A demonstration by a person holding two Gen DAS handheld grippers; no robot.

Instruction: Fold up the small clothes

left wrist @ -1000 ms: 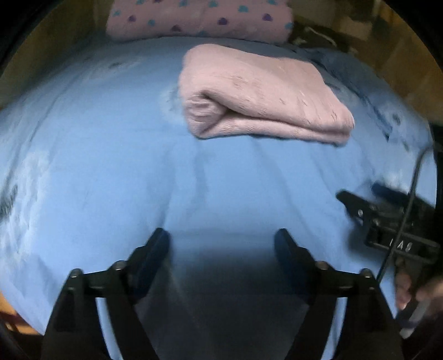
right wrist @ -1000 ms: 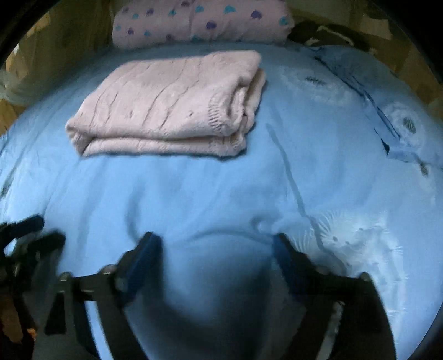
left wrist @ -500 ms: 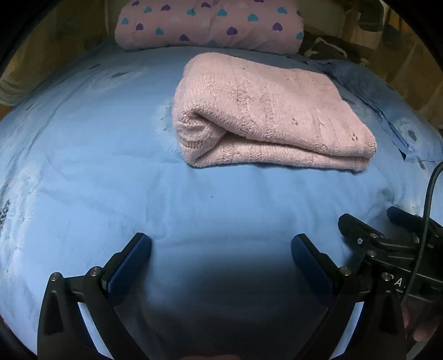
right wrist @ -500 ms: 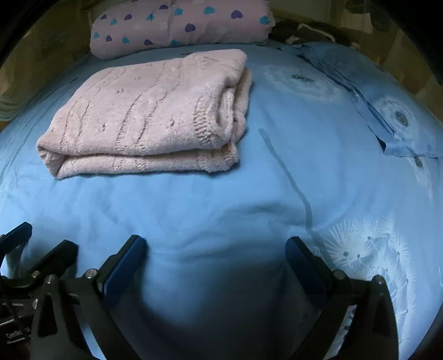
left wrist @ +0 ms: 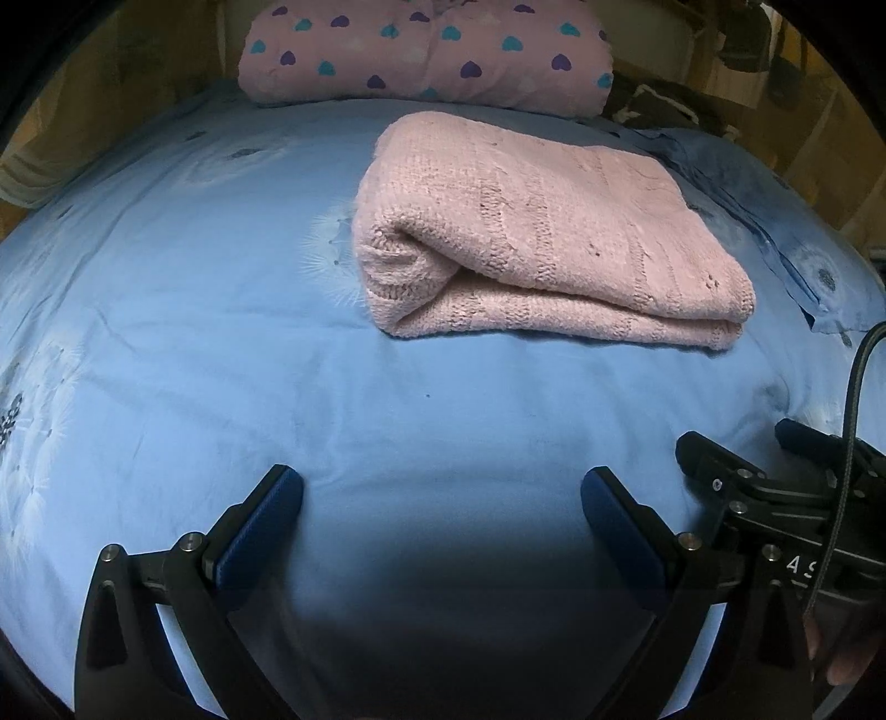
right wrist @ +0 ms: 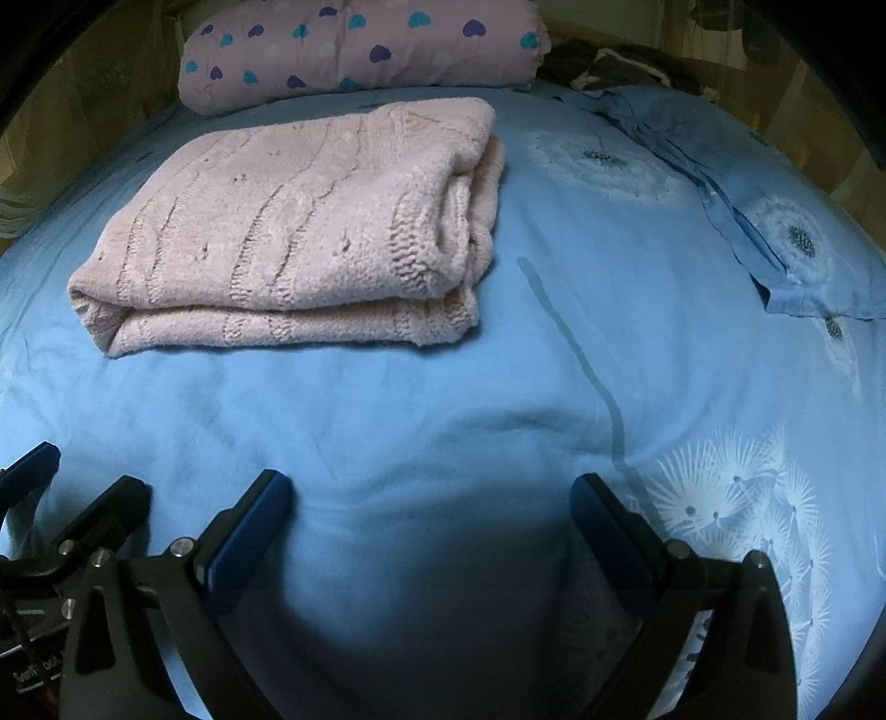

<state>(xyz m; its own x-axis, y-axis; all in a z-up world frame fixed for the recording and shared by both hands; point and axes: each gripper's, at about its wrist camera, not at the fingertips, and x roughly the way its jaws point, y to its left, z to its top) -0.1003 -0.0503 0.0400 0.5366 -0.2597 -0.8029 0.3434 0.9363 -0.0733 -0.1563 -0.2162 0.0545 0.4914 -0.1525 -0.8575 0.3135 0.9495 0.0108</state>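
Observation:
A pink knitted sweater [left wrist: 531,243] lies folded into a thick rectangle on the blue bedsheet [left wrist: 221,332], toward the far side of the bed. In the right wrist view the same sweater [right wrist: 288,238] sits at upper left. My left gripper [left wrist: 440,490] hovers open over bare sheet, well short of the sweater, nothing between its fingers. My right gripper [right wrist: 429,493] is open too, over bare sheet beside it. Each view shows the other gripper at its edge: the right gripper [left wrist: 736,465], the left gripper [right wrist: 66,476].
A pink pillow with coloured hearts [left wrist: 426,50] lies along the head of the bed behind the sweater. A blue pillowcase with dandelion print [right wrist: 775,232] lies at the right. A cable [left wrist: 853,421] runs down to the right gripper. Wooden floor shows beyond the bed's edges.
Both grippers' jaws have spread wider. Both views have tilted so the sweater and pillow appear larger and lower in frame. The sweater has not moved on the bed.

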